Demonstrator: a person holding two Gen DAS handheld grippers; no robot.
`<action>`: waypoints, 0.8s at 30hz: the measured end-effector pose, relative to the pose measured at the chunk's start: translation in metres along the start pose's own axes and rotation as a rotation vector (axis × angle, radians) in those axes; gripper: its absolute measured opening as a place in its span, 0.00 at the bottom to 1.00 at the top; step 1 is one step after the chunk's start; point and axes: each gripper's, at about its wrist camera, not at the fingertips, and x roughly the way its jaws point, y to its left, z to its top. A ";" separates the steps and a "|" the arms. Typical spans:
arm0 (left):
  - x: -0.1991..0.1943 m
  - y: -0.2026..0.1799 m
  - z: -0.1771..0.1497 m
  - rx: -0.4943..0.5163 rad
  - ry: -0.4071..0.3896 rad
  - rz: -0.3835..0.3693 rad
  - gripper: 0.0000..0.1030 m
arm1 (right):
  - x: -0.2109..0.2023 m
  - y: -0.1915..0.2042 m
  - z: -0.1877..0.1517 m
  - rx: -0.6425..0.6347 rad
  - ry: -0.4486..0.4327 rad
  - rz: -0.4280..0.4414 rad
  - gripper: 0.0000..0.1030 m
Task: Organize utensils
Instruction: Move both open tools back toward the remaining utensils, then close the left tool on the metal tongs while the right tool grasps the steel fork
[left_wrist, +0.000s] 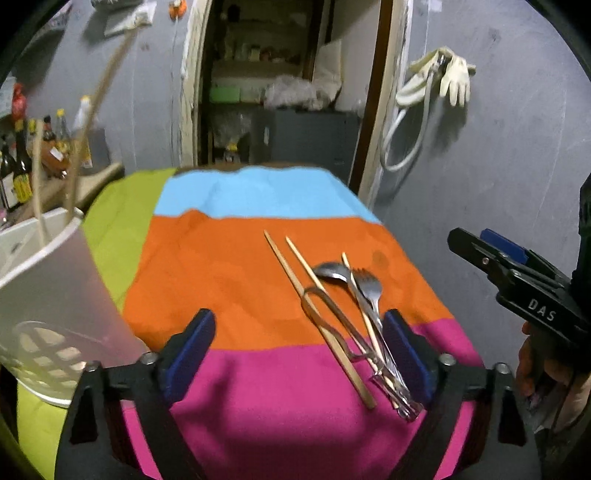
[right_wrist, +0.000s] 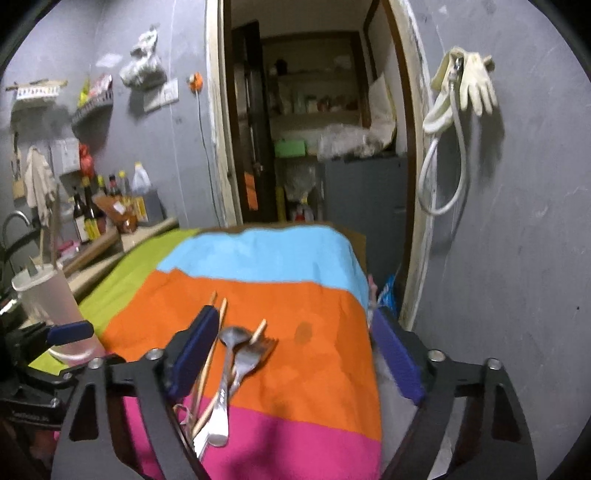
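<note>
Left hand-held gripper (left_wrist: 299, 354) spread wide, empty, hovering low over the pink band of the striped cloth (left_wrist: 229, 266) on the worktop. Right hand-held gripper (right_wrist: 295, 354) likewise wide and empty, held above the cloth's right side.

Just ahead of the left one's right finger, a loose pile: spoon (left_wrist: 332, 273), fork (left_wrist: 367, 286), a bent metal tool (left_wrist: 325, 310) of uncertain kind, and three wooden chopsticks (left_wrist: 317, 317), all crossing one another with handles bunched at the near end.

Likely trouble, as a judgement: closing on the tangle could lift two or three pieces at once, or pinch one and flick the rest off the cloth's right edge, which lies close by. Thin round chopsticks apt to roll or slip between flat pads. Soft cloth may bunch and drag under the fingers.

Further left, white holder cup (left_wrist: 51, 280) already carrying two chopsticks, tall and probably easy to tip if knocked while dropping things in.

Readable writing: "DAS" on the right gripper's body, seen from the left wrist. Bottle labels on the far counter too blurred to read.
</note>
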 end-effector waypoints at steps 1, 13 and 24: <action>0.004 0.001 0.000 -0.005 0.019 -0.006 0.75 | 0.004 0.000 -0.001 -0.005 0.024 0.000 0.69; 0.051 0.004 0.015 -0.089 0.180 -0.107 0.52 | 0.035 -0.004 -0.013 -0.025 0.183 0.018 0.40; 0.075 0.000 0.016 -0.067 0.280 -0.062 0.32 | 0.048 0.001 -0.015 -0.048 0.234 0.059 0.34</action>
